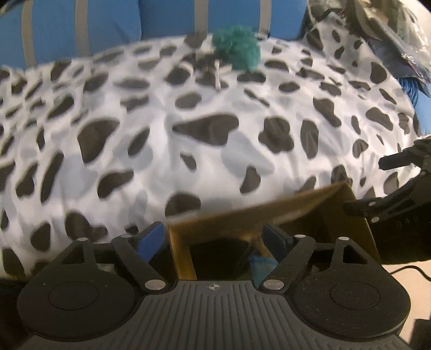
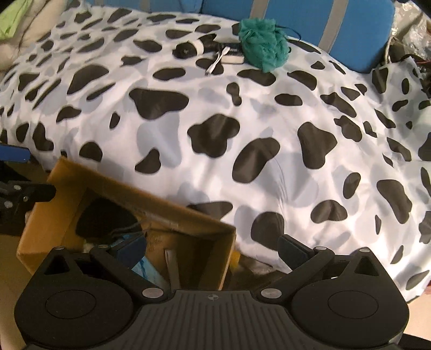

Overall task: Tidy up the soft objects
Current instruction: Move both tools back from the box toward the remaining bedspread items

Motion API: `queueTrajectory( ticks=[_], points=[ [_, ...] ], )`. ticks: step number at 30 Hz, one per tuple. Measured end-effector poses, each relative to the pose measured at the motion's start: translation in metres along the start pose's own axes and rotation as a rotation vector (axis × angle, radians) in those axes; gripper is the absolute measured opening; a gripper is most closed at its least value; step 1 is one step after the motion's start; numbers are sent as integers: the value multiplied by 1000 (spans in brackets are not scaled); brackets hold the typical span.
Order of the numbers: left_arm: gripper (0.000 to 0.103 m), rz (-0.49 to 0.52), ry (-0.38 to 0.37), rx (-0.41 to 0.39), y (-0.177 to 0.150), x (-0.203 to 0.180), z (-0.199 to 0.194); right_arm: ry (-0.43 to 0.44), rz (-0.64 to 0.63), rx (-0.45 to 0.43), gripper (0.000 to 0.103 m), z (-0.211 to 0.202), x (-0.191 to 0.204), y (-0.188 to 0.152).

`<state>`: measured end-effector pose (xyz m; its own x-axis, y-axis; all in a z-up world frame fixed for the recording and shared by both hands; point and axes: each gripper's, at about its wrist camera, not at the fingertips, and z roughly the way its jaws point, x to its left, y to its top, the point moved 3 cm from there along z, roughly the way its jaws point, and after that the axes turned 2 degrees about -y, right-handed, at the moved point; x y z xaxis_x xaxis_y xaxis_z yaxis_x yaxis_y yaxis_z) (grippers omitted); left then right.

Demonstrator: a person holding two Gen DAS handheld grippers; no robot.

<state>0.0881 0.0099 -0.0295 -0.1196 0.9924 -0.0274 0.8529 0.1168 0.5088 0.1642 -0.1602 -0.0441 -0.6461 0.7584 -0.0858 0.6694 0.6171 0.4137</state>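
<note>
A teal fluffy puff point(image 1: 235, 49) point(image 2: 262, 44) lies at the far side of the cow-print bedspread point(image 1: 161, 140) point(image 2: 269, 129). A brown cardboard box point(image 1: 269, 210) point(image 2: 140, 200) stands open against the bed's near edge. A black soft item point(image 2: 107, 220) and something light blue point(image 2: 148, 268) lie inside it. My left gripper point(image 1: 212, 239) point(image 2: 24, 173) hangs open over the box, with a box corner between its fingers and the pads pressing nothing. My right gripper point(image 2: 212, 250) point(image 1: 377, 185) is open too, one finger over the box and the other over the bed edge.
Blue cushions with grey stripes point(image 1: 107, 24) point(image 2: 296, 16) line the back of the bed. Next to the puff lie a black item point(image 2: 186, 49), a white cable point(image 2: 215, 63) and a dark flat thing point(image 2: 233, 58). Dark clutter point(image 1: 390, 35) sits at the far right.
</note>
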Motion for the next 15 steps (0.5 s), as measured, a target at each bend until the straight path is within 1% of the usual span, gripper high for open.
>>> queueTrajectory(
  ticks=[2, 5, 8, 10, 12, 15],
  points=[
    [80, 17, 13, -49, 5, -2, -4, -3, 17, -22, 103, 0, -3, 4],
    [80, 44, 52, -174, 16, -3, -16, 17, 38, -111, 103, -4, -8, 10],
    [80, 77, 72, -263, 28, -1, -24, 14, 55, -155, 103, -4, -15, 20],
    [80, 95, 78, -293, 37, 1, -26, 9, 54, -193, 103, -6, -19, 26],
    [80, 119, 85, -307, 44, 1, -25, -2, 53, -239, 103, -8, -22, 34],
    [80, 153, 77, -314, 54, 3, -20, -12, 44, -265, 103, -6, -29, 45]
  ],
)
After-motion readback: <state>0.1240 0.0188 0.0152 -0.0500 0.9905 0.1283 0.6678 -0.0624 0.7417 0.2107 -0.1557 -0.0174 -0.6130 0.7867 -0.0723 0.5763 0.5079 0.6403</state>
